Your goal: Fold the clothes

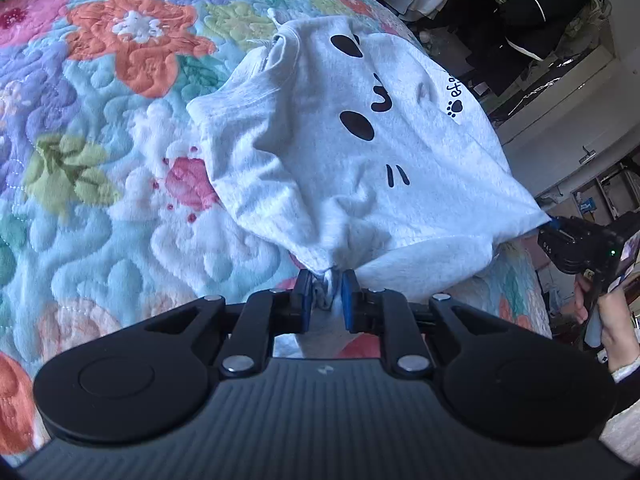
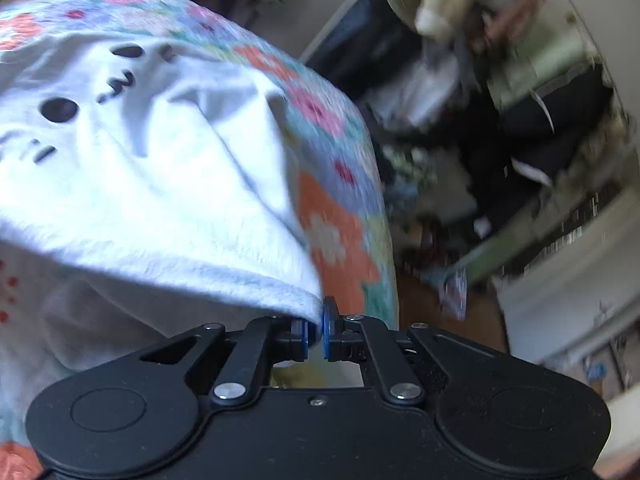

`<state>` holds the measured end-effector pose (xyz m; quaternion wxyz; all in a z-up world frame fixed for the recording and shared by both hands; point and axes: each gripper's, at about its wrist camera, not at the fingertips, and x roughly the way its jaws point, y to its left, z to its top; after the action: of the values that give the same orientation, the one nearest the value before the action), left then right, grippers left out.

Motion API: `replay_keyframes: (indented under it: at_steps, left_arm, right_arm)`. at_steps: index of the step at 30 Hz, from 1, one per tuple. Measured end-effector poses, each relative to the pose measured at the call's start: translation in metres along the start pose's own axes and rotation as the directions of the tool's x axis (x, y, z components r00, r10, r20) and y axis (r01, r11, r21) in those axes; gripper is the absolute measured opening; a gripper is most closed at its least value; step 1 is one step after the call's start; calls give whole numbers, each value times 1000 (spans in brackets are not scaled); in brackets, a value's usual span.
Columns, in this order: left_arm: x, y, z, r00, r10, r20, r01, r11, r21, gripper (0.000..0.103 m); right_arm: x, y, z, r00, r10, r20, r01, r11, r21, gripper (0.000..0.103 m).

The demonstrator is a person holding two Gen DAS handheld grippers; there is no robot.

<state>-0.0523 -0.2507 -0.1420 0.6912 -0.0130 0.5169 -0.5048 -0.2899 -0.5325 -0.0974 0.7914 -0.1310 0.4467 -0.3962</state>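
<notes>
**Shirt lifted by its hem, fold barely begun**

One grey shirt (image 1: 344, 152) with a black cat-face print lies on the bed, spread over a flowered quilt (image 1: 100, 128). Its collar end rests on the quilt at the far side; the near hem is raised off the quilt and hangs between the two grippers.

The left gripper (image 1: 327, 292) has its jaws nearly closed on a bunched bit of the hem, with cloth showing between the blue pads. The right gripper (image 2: 319, 330) pinches the other hem corner, its jaws almost touching with the shirt's edge caught between them; in the left wrist view it sits at the shirt's right corner, held by a hand (image 1: 612, 320).

As a judgement, the task is at an early stage: both corners are secured and lifted, but no crease is visible and the sleeves cannot be made out as tucked or not. The hem has yet to be carried over toward the collar, then laid and smoothed.

Count: one shirt, one quilt, two grippers. Beyond the quilt's edge a pile of dark and pale clothes (image 1: 520, 4) is blurred and cannot be counted.
</notes>
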Motion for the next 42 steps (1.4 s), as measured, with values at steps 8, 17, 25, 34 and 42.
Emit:
replay_keyframes:
  at_steps: [8,17,25,34,42]
  left_arm:
    - [-33,-16,17,989,89,117,-104,986,133,16]
    - [-27,-35,38,984,93,151,-130,958,255,42]
    - [-5,-26,66,963,165,215,-217,945,244,66]
    - [58,39,95,968,174,178,-176,984,-8,83]
    - [76,21,89,967,132,220,-155,984,92,5]
  right_arm:
    - [-50,-21,12,983,185,1,-184,973,143,27]
    - [-95,-14,79,813,560,159,-581,763,282,57]
    - [-25,81,171,535,829,161,-793,427,434,58]
    - [22,127,156,583,807,95,-754,495,431,58]
    - [59,112,149,545,823,160,-770,416,483,58]
